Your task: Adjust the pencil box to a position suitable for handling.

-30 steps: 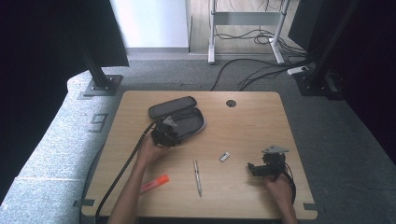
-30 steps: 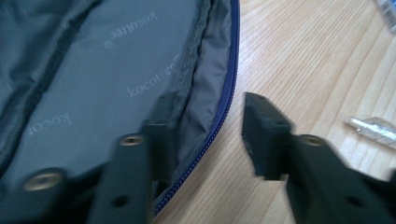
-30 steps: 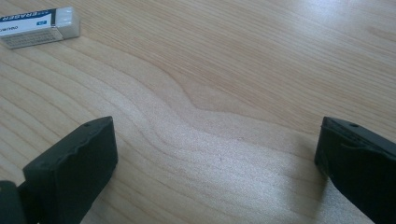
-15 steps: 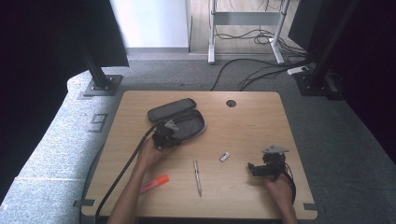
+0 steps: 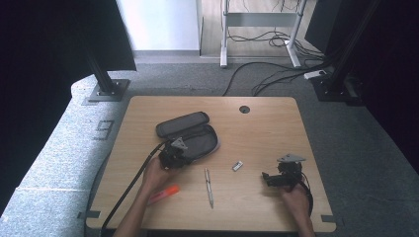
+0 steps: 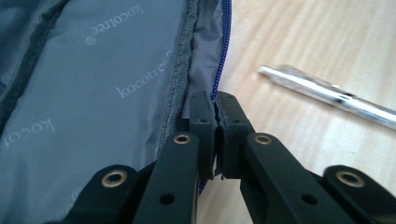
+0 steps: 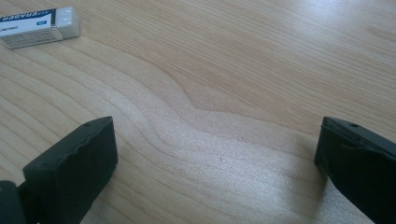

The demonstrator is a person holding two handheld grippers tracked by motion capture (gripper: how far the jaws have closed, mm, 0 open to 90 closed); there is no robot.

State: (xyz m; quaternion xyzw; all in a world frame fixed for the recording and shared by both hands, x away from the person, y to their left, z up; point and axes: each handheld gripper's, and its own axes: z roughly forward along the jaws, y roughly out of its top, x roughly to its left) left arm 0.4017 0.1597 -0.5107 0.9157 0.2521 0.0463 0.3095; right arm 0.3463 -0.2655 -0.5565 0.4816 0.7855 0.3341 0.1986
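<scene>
An open grey pencil case (image 5: 192, 129) lies left of the table's middle, its lid folded back. My left gripper (image 5: 185, 158) is at the case's near rim. In the left gripper view the jaws (image 6: 215, 100) are shut on the zip edge of the pencil case (image 6: 93, 93), with its printed lining to the left. A silver pen (image 5: 209, 180) (image 6: 327, 95) lies on the wood just beside the case. My right gripper (image 5: 267, 178) (image 7: 215, 149) rests at the near right, open over bare wood. A white eraser (image 5: 238, 166) (image 7: 37, 27) lies ahead of it.
An orange highlighter (image 5: 165, 193) lies by the left forearm near the front edge. The wooden table (image 5: 267, 128) has a round cable hole (image 5: 244, 109) at the back. The left gripper's cable trails off the near left edge.
The left gripper has moved toward the near edge, and the pencil case has shifted a little with it. The right gripper has stayed where it was.
</scene>
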